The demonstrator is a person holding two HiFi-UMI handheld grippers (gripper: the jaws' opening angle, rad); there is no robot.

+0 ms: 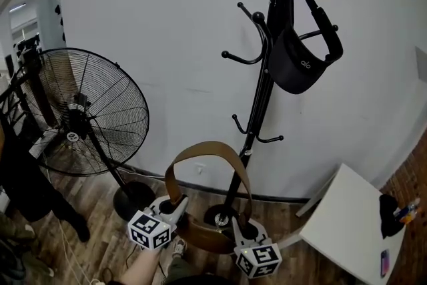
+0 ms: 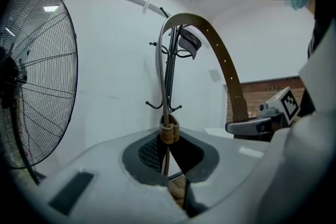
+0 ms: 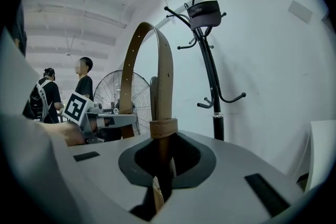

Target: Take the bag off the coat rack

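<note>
A black coat rack stands against the white wall, with a black bag hanging from its upper hooks. Lower down, in front of the rack's base, a brown bag with a looped brown strap hangs between my two grippers. My left gripper is shut on the strap's left end. My right gripper is shut on the strap's right end, which runs straight through its jaws. The black bag stays on the rack, well above both grippers.
A large black floor fan stands to the left, its base close to my left gripper. A white table at the right carries a dark object and a phone. People stand far behind the fan. A brick wall lies at far right.
</note>
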